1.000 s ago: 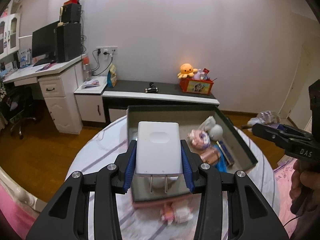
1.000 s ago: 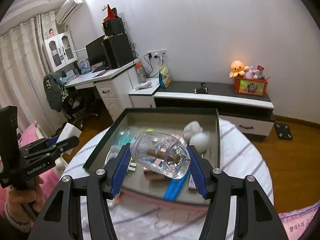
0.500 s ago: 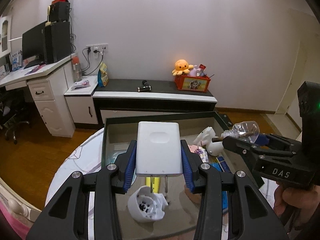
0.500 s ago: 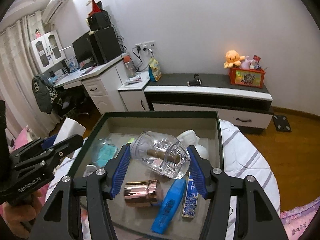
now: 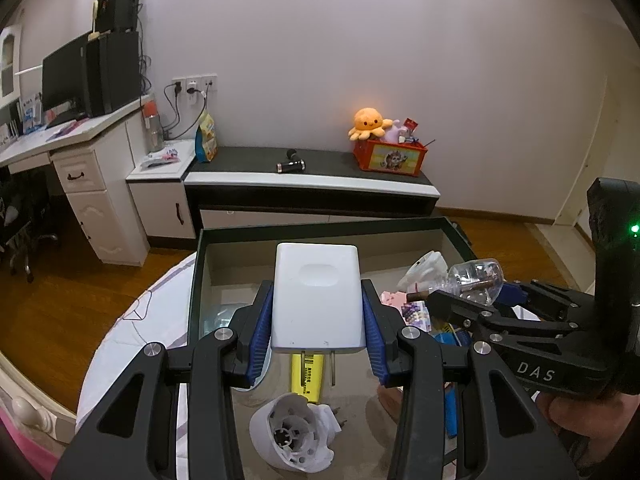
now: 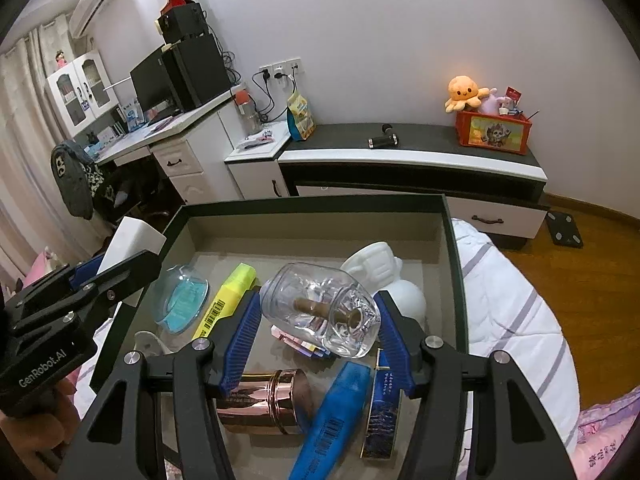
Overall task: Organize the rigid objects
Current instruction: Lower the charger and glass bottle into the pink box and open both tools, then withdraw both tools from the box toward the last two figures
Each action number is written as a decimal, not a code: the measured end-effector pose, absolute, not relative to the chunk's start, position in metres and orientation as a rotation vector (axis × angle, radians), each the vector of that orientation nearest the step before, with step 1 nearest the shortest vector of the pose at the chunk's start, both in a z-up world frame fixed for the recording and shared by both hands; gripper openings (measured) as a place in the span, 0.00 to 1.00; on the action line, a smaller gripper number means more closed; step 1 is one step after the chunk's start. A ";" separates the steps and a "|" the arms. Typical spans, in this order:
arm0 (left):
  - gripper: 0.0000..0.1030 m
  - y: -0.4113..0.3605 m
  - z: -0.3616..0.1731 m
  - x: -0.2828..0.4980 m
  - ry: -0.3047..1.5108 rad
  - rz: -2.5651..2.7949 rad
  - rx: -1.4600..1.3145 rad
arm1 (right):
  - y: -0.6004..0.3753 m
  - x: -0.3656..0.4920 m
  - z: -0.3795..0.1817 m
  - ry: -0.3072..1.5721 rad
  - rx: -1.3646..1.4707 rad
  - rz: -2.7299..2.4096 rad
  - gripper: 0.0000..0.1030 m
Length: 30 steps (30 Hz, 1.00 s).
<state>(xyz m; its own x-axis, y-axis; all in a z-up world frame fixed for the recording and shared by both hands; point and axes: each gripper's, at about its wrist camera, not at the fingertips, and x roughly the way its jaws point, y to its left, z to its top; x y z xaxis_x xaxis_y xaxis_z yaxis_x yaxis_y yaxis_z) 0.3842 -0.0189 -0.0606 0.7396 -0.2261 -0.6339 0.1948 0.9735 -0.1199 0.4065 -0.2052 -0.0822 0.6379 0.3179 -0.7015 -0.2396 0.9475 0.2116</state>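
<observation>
My left gripper (image 5: 318, 326) is shut on a white plug adapter (image 5: 318, 296), its two metal prongs pointing down toward me, held above the dark-rimmed tray (image 5: 320, 229). My right gripper (image 6: 318, 330) is shut on a clear glass bottle (image 6: 320, 308) with a brown stopper inside, tilted, over the tray (image 6: 312, 202). In the tray lie a yellow highlighter (image 6: 226, 300), a blue highlighter (image 6: 332, 416), a rose-gold cylinder (image 6: 264, 400), a white figurine (image 6: 384, 276), a clear dish with blue inside (image 6: 182, 298) and a round white plug part (image 5: 290, 436). Each gripper shows at the edge of the other's view.
The tray rests on a round surface under a white striped cloth (image 6: 516, 312). Behind stand a low black-and-white cabinet (image 6: 412, 164) with an orange toy box (image 6: 494, 130), and a white desk (image 6: 176, 136) with a monitor. Wooden floor (image 5: 60, 280) lies around.
Both grippers have moved forward and down over the tray, still holding the adapter and the bottle. More of the tray's contents show beneath them now.
</observation>
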 end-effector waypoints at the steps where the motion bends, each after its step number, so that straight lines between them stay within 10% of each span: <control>1: 0.41 -0.018 -0.062 0.385 0.706 -0.226 -0.047 | -0.204 0.407 -0.083 0.825 0.099 0.318 0.58; 3: 0.41 -0.017 -0.064 0.386 0.711 -0.218 -0.048 | -0.204 0.408 -0.084 0.831 0.100 0.309 0.63; 7: 0.99 -0.014 -0.060 0.378 0.697 -0.186 -0.034 | -0.209 0.408 -0.084 0.833 0.096 0.245 0.96; 30: 1.00 0.013 -0.012 0.282 0.591 -0.163 -0.059 | -0.227 0.320 -0.038 0.701 0.168 0.194 1.00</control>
